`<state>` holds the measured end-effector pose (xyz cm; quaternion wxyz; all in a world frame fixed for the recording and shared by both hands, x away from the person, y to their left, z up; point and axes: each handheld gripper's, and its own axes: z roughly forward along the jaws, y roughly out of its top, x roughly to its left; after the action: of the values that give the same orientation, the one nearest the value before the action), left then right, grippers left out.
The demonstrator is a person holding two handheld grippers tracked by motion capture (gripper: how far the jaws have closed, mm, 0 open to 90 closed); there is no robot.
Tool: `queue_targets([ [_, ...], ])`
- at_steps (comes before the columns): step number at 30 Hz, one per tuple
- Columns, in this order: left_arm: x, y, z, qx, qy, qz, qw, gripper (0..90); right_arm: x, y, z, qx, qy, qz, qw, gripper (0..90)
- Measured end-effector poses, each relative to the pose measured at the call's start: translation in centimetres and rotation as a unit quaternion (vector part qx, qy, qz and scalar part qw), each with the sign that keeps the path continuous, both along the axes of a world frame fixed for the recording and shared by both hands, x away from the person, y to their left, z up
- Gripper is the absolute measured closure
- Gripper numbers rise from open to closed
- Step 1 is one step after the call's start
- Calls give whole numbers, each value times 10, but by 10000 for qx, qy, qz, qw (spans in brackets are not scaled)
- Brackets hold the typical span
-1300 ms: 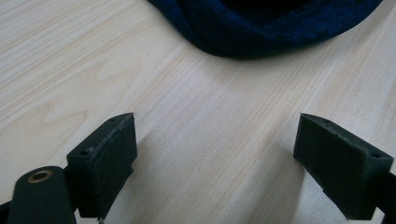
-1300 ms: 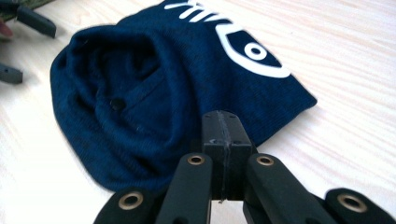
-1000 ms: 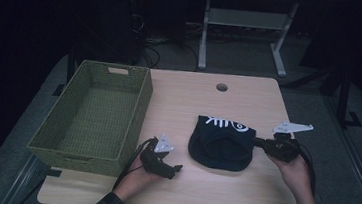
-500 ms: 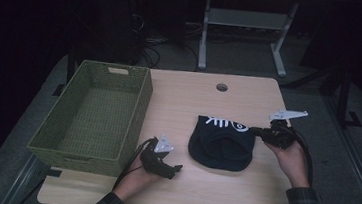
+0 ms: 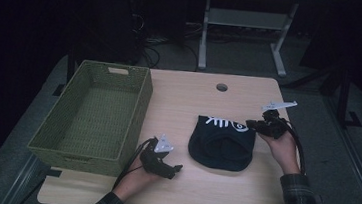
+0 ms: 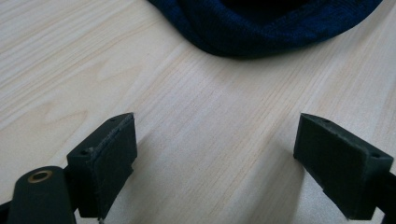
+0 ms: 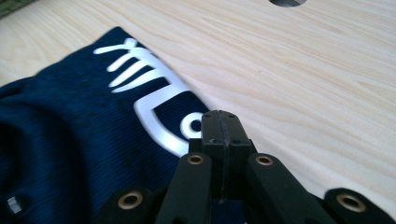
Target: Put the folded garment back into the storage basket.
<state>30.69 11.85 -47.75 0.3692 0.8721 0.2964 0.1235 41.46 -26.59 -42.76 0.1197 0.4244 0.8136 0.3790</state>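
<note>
While its two black jaws are pressed flat together, the right gripper [image 7: 219, 122] sits at the far right corner of the dark navy garment [image 5: 222, 143], over the white fishbone-like print [image 7: 154, 100]; whether a fold of cloth is pinched between them I cannot tell. A second ago it lay lower and further right beside the cloth, and it has since moved up and in to that corner. I judge that a grab at the edge is beginning, perhaps to carry the garment to the woven green basket [image 5: 141, 98]. The left gripper [image 5: 175, 170], jaws wide apart and empty, has stayed on the wooden table [image 5: 189, 98] just left of the garment.
</note>
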Motion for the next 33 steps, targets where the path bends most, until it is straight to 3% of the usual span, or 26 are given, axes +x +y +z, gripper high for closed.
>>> queue_targets([
  [5,0,0,0,-1,0,-9,10000,123,13,0,-8,-30,17,-162,9999,900],
  [7,0,0,0,-1,-1,-15,10000,123,19,-2,-18,-91,125,-221,9996,900],
  [16,0,0,0,-1,-2,-17,10000,123,26,-12,-33,-123,286,-369,9988,900],
  [26,0,0,0,1,-3,-19,10000,123,18,-20,-35,-127,413,-266,9987,900],
  [33,0,0,0,1,-2,-18,10000,123,7,-26,-33,-100,362,-148,9992,900],
])
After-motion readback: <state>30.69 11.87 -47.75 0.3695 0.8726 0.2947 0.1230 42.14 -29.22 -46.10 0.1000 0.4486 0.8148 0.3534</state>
